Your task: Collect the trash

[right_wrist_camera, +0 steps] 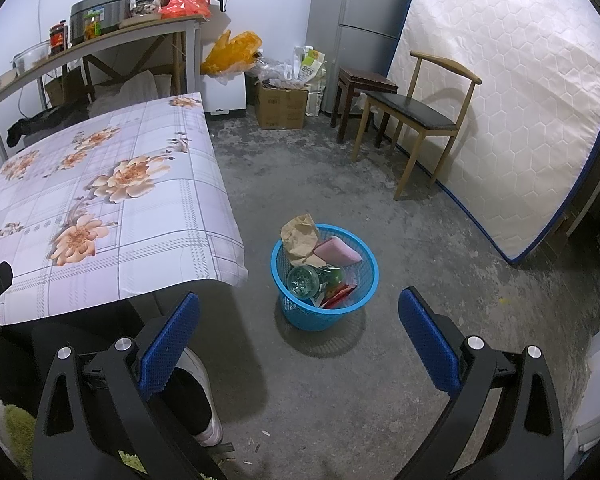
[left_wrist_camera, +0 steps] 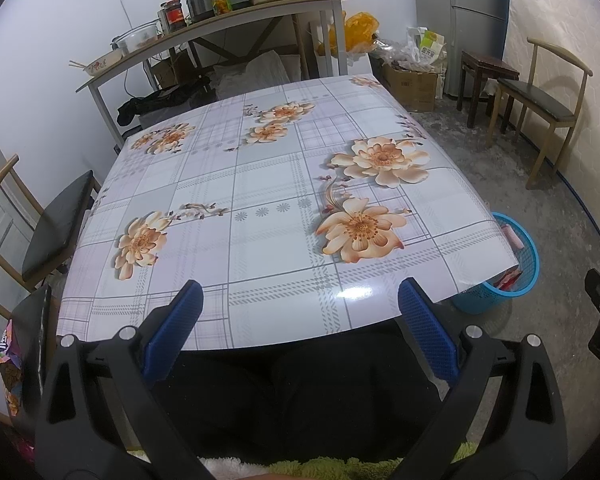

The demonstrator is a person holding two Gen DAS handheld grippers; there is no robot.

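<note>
Right wrist view: trash piled in blue basket [right_wrist_camera: 325, 280] just ahead of right claw [right_wrist_camera: 299, 314], jaws apart and empty, desk [left_wrist_camera: 260, 184] ahead of left claw [left_wrist_camera: 300, 304], likewise spread, apparently cleared, collection seemingly finished.

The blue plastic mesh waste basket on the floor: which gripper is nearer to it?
Right. The right gripper hangs open just before the blue plastic mesh waste basket; the left gripper faces the table, basket off to its right.

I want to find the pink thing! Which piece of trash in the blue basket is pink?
The flat pink pack, leaning at the basket's far rim beside the brown paper bag. The bottle is clear green and the wrapper red.
</note>
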